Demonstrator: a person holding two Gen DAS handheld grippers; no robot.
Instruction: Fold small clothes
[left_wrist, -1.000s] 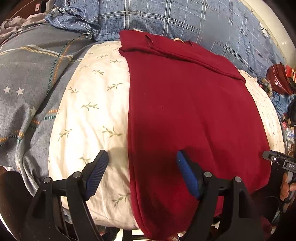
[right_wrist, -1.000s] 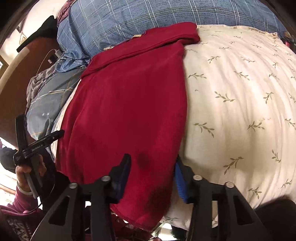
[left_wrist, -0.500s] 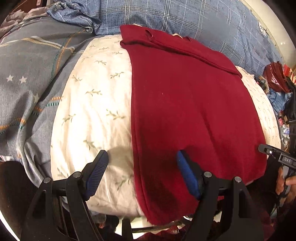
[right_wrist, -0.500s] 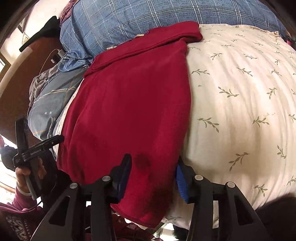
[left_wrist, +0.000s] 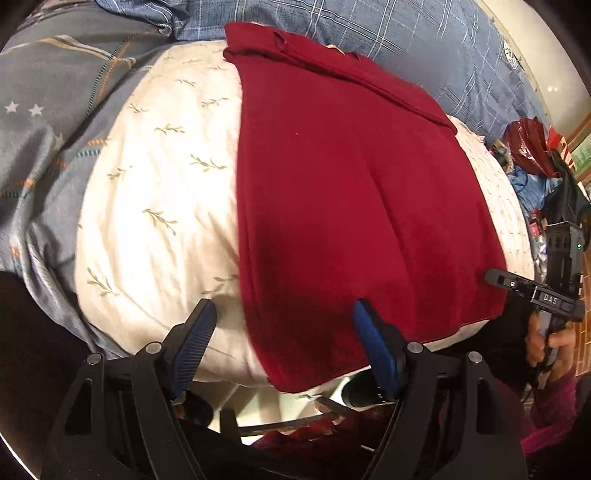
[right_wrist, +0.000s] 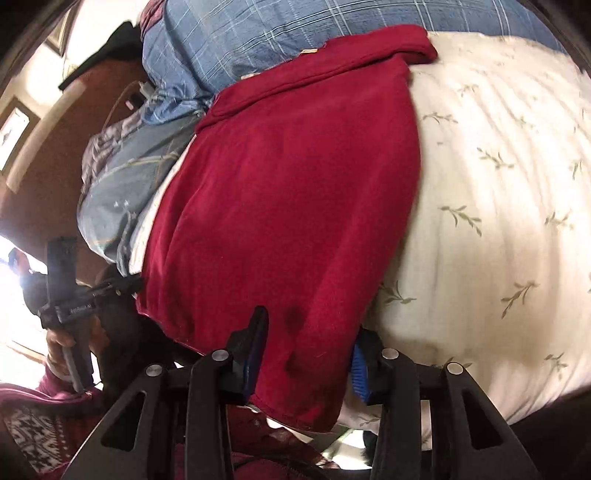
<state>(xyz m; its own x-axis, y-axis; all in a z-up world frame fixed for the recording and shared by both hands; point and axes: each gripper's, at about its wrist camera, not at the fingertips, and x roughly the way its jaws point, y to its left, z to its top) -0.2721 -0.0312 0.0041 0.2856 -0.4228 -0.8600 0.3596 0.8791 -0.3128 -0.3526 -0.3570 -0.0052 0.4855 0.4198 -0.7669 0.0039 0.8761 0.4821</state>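
Already the near hem of the red garment (left_wrist: 354, 206) had the attention of both tongs. The left tongs (left_wrist: 284, 332) stood wide open and held nothing, one finger over the cream sheet (left_wrist: 147, 192) and the other over the cloth, straddling the garment's left edge; compared with a second before, they had drifted a little along that edge and tipped, so that more of the hem hanging over the bed's front came into view. The right tongs (right_wrist: 308, 350) had the opposite near corner between their fingers and were closing on it after a brief widening; whether the pads already pressed the cloth could not be told, since the fabric draped over and hid them. The garment itself had not shifted: it lay flat on the sheet, its far end already turned over in a narrow band near the blue plaid bedding (left_wrist: 369, 33). That suggested the next fold was only being set up, with the right corner nearly caught and the left one not yet taken.
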